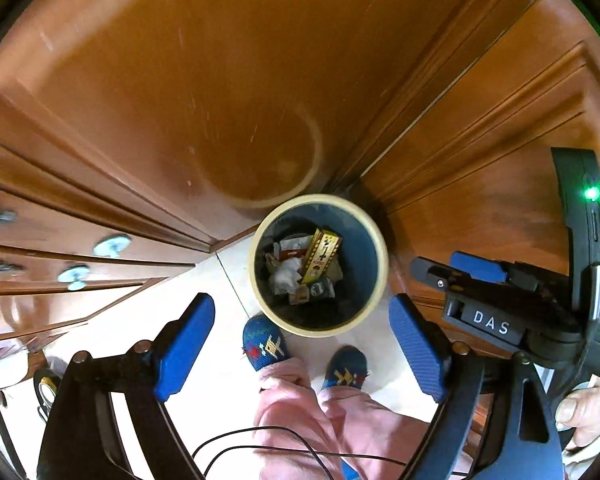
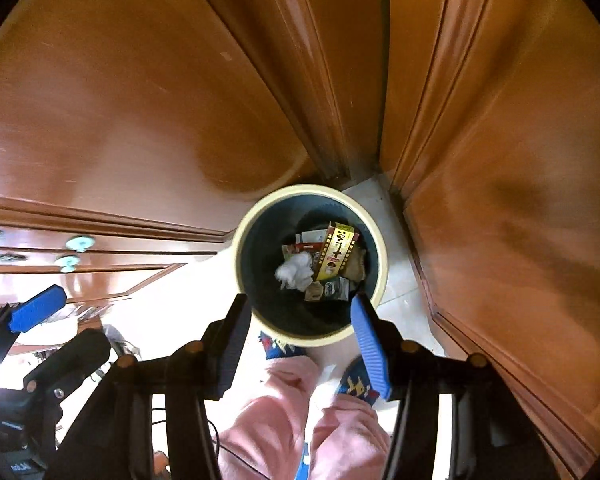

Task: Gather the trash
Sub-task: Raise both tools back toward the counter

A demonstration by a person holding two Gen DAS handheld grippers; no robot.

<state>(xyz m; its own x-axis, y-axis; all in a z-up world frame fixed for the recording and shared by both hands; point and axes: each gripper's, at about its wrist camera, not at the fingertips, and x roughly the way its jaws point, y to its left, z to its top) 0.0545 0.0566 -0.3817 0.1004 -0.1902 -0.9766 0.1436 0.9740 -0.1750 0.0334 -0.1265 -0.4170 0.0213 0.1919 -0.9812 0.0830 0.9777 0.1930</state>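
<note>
1. Left gripper [image 1: 300, 344]: fills the bottom of the left wrist view, points steeply down. Jaws stand wide apart, blue pads [image 1: 186, 344] bare, nothing between them.
2. Right gripper [image 2: 300, 344]: jaws parted about halfway, nothing clamped. Right pad [image 2: 370, 348] overlaps the bin's near rim in the view; contact cannot be told.
3. Right gripper also shows at the right edge of the left wrist view [image 1: 460, 276], with a green light on its body. A hand [image 1: 588, 408] holds its grip.
4. Bin [image 2: 256, 216]: round, cream rim, dark blue inside, upright on the pale tiled floor [image 1: 204, 280], in the corner where wooden panels [image 1: 160, 80] meet. Both cameras look straight down into it.
5. Trash in the bin: yellow box [image 2: 336, 252] tilted against the far side, white crumpled tissue [image 2: 296, 272] just left of it, small wrappers [image 2: 332, 290] at the bottom near both.
6. Slippers [image 1: 264, 344], blue and patterned, stand on the floor right beside the bin's near side; pink trouser legs [image 1: 300, 408] above them.
7. Drawers [image 1: 60, 256] with round pale knobs at left, well apart from the bin.
8. Thin black cable [image 1: 260, 436] crosses the trouser legs.
</note>
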